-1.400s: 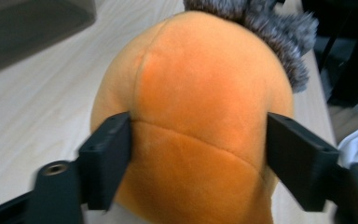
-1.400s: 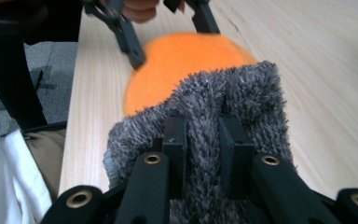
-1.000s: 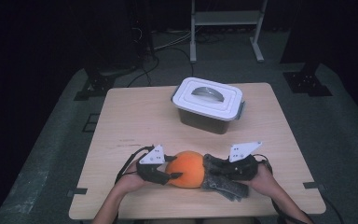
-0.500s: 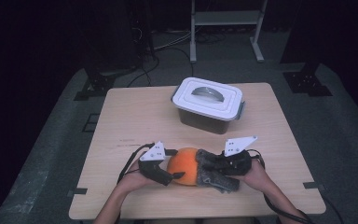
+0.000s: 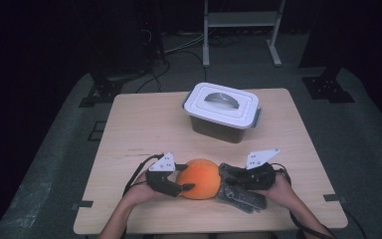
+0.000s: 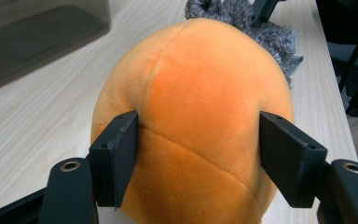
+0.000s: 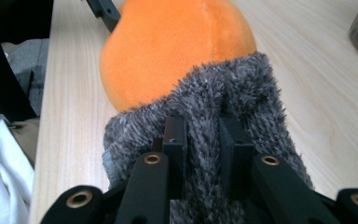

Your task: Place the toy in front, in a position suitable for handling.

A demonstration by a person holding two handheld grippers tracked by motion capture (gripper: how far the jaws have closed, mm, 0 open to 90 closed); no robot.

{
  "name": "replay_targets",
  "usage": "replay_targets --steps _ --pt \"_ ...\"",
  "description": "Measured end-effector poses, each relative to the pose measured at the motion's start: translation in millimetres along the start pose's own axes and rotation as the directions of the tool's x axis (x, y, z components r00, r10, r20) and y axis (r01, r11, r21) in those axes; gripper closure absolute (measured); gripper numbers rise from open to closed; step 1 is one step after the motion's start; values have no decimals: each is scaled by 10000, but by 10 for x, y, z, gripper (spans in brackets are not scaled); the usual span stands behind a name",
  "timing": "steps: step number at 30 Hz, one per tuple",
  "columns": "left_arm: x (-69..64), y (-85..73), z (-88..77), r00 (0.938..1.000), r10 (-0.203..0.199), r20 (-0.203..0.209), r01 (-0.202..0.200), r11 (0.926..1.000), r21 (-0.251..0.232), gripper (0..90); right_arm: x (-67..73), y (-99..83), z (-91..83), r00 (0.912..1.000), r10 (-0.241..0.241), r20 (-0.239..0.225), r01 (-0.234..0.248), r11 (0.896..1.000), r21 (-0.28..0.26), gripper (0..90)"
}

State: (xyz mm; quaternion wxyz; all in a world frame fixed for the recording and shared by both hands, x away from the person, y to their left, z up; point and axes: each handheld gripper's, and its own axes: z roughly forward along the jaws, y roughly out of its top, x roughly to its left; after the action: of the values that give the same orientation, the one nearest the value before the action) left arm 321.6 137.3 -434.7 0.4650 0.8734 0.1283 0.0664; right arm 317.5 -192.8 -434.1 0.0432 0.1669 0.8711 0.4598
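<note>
An orange plush ball (image 5: pixel 199 178) lies near the table's front edge. Its right end sits in the mouth of a grey fuzzy cloth cover (image 5: pixel 241 194). My left gripper (image 5: pixel 185 178) holds the ball from the left. In the left gripper view its jaws press on both sides of the orange plush ball (image 6: pixel 200 93), with the left gripper (image 6: pixel 200 154) spread wide around it. My right gripper (image 5: pixel 226 180) is on the right. In the right gripper view the right gripper (image 7: pixel 203 133) is shut on a fold of the grey cover (image 7: pixel 242 88), whose edge laps the ball (image 7: pixel 177 42).
A dark plastic box with a white handled lid (image 5: pixel 223 107) stands at the back middle of the wooden table (image 5: pixel 144 124). A person's forearms come in from the bottom edge. Beyond the table are stand legs and cables on a grey floor.
Half a second ago the grey cover reached further left over the ball. Now it and the right gripper are back to the right. The left gripper has hardly moved.
</note>
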Motion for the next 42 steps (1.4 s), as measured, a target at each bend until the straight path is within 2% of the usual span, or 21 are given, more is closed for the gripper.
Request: replay_targets --steps 4,6,7,10,12,15,18,21,23,25,28,31,34,37,40,42 --pt "-42 16 18 9995 312 -35 -312 9995 34 314 65 181 -43 9996 -253 -144 242 9973 -692 744" --pt "-66 22 23 9988 494 -11 -493 9988 78 313 88 250 -16 9989 -390 -249 369 9962 -795 744" --pt "-73 22 17 9985 539 14 -539 9985 118 312 96 271 19 9984 -513 -241 496 9966 -663 744" --pt "-84 41 -12 9986 526 -28 -525 9984 214 291 78 209 92 9985 -394 -372 375 9980 -509 747" --pt "-85 77 -25 9988 473 -141 -471 9987 198 243 80 157 88 9987 -316 -392 297 9984 -489 747" --pt "-78 117 -22 9996 198 -184 -197 9998 63 191 96 100 66 9985 -335 -428 321 9990 -322 746" --pt "-89 90 26 9998 153 -125 -148 9993 331 217 80 24 37 9991 -137 -405 131 9998 -138 746" --pt "-111 72 25 9996 262 -118 -260 9994 244 301 40 -33 22 9991 76 -413 -76 10000 6 747" --pt "-133 71 34 9986 478 -215 -472 9986 255 338 38 20 -15 9993 15 -360 -21 9999 -160 748" --pt "-150 80 49 9980 582 -257 -578 9982 156 350 51 120 -52 9993 -112 -350 92 9984 -553 749" --pt "-190 101 78 9971 757 -47 -756 9970 174 347 75 307 -49 9982 -397 -440 350 9940 -1032 749" --pt "-203 108 71 9974 716 89 -718 9971 254 306 77 395 42 9969 -645 -460 612 9956 -708 748" --pt "-168 121 37 9985 497 235 -500 9986 144 205 70 347 118 9956 -580 -739 541 9971 -528 750" --pt "-136 147 57 9997 225 93 -225 9997 -21 120 125 332 116 9925 -715 -993 670 9966 -480 750" --pt "-143 155 116 9995 278 129 -280 9995 160 133 188 379 118 9902 -1059 -907 1033 9941 -331 749" --pt "-161 147 122 9988 492 -29 -491 9986 212 213 192 393 118 9892 -1219 -809 1209 9925 -167 750"
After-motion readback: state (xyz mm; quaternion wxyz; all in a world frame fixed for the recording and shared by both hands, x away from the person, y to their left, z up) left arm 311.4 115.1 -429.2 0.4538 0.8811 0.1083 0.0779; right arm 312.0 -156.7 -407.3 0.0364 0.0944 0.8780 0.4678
